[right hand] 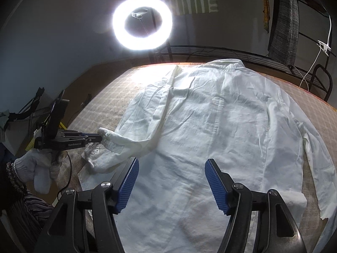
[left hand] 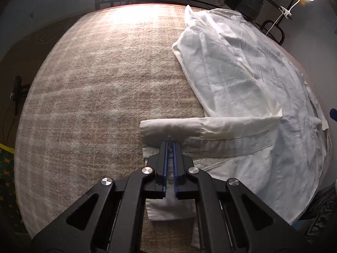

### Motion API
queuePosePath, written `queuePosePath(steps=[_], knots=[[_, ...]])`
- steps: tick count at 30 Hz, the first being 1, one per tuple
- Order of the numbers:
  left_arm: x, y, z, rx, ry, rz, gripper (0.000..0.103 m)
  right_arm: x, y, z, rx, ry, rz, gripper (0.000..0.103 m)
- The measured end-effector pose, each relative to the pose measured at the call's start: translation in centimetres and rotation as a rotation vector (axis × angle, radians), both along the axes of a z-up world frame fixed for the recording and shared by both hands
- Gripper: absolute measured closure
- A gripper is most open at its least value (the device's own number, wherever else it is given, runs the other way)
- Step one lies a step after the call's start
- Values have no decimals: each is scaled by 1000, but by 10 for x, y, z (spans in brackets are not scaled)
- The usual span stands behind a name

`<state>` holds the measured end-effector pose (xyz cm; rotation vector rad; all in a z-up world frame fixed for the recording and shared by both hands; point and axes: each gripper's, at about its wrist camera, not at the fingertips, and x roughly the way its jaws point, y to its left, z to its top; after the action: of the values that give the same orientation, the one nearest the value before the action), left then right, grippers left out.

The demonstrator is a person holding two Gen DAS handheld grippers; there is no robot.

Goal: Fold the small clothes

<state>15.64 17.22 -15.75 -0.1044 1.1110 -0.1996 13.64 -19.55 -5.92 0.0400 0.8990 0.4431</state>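
My left gripper (left hand: 170, 145) pinches the cuff (left hand: 155, 132) of the white shirt (right hand: 210, 126), spread on the bed (left hand: 94, 84) toward its right edge; my right gripper (right hand: 171, 181) hovers over it, jaws wide apart.

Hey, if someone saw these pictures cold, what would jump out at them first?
Probably the glaring ring light above the far end of the bed. Next, the big white shirt spread over the beige blanket, with the left gripper shut on its cuff while the right gripper hovers open over the hem.
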Motion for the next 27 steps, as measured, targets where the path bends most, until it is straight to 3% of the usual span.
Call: queuePosePath(steps=[5,8,9,11,13,17,18,20,23,27], knots=[[-20,-8,24,-34,-56,-53,103,0,0,2,3,-2,1,39],[-25,-6,33,61,-107,-13,102,3,2,7,20,5,8,39],[-22,-2,31,56,-88,3,97,6,3,9,37,15,17,39],[-15,8,23,16,-44,28,54,13,7,14,63,38,35,35],[-9,10,16,-2,-35,36,47,22,15,19,80,51,61,34],[2,7,-5,13,11,27,47,39,37,30,88,42,99,33],[3,6,-4,17,-20,30,53,44,42,31,93,44,105,33],[5,3,-2,24,-34,16,101,52,51,31,100,51,113,33],[2,2,6,-16,-49,11,102,61,61,27,92,63,121,34],[-28,-7,42,-52,-133,-40,102,70,66,26,87,86,140,39]])
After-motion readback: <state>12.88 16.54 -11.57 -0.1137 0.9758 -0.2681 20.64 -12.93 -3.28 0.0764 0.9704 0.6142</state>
